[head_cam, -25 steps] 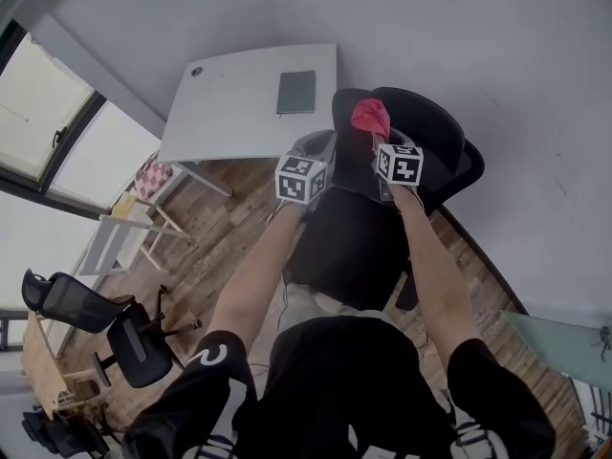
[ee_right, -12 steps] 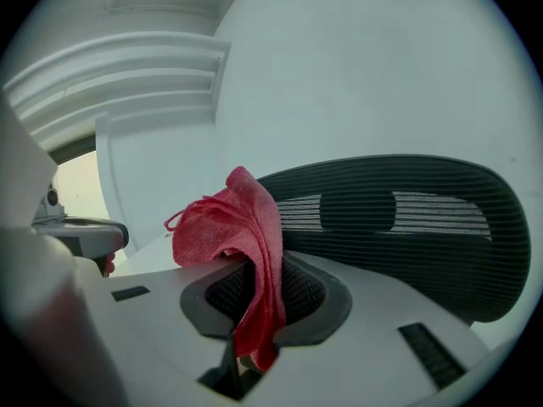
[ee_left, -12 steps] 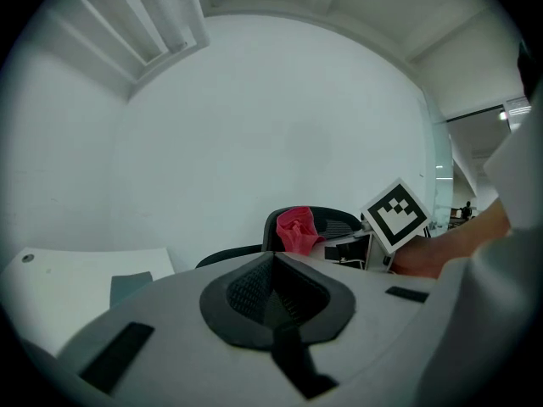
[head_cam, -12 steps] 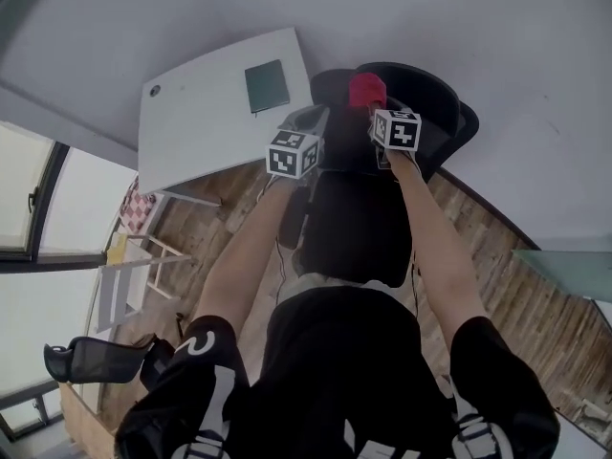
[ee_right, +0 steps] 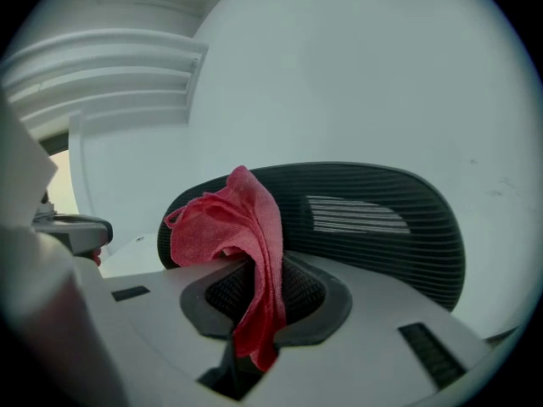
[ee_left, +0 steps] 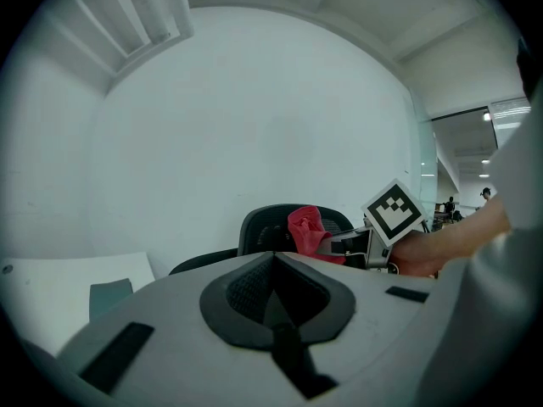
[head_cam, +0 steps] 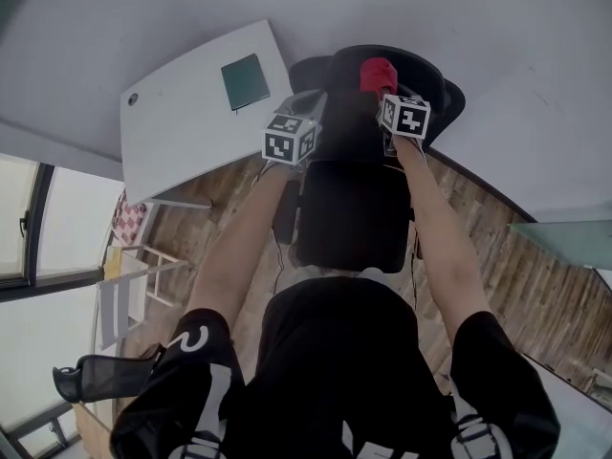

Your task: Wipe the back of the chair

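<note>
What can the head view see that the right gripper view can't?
Only the head view shows the white desk with a dark pad on it, the wooden floor and the person's arms. Only the right gripper view shows, close up, the right gripper with its jaws shut on the red cloth, and the ribs in the chair back. Both show the cloth and the black chair.
</note>
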Demonstrator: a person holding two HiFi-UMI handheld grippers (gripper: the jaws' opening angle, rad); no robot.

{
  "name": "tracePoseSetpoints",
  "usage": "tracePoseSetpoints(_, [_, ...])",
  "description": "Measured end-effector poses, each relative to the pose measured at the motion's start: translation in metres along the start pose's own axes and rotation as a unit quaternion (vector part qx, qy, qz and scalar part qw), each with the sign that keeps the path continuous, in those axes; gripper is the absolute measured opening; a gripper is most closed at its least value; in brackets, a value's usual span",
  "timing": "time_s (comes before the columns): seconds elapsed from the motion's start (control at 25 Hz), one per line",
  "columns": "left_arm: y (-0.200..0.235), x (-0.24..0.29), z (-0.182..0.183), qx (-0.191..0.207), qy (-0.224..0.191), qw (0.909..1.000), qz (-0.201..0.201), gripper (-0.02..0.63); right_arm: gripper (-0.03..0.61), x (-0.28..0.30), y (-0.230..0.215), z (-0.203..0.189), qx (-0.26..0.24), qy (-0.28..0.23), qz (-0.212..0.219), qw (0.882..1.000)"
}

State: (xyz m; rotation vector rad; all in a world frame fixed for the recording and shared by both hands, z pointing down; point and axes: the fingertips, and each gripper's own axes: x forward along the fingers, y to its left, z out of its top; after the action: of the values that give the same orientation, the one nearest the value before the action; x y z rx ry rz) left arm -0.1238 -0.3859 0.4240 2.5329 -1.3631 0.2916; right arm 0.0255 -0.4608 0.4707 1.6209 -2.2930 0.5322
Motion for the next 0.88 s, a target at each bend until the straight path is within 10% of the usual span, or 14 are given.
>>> tracePoseSetpoints(0.88, [-0.018,0.006,-0.014,-0.023,0.003,0.9997,-0.004,0.025,0.08,-0.079,-0.08,-0.021,0.009,-0.03,-0.074,0.997])
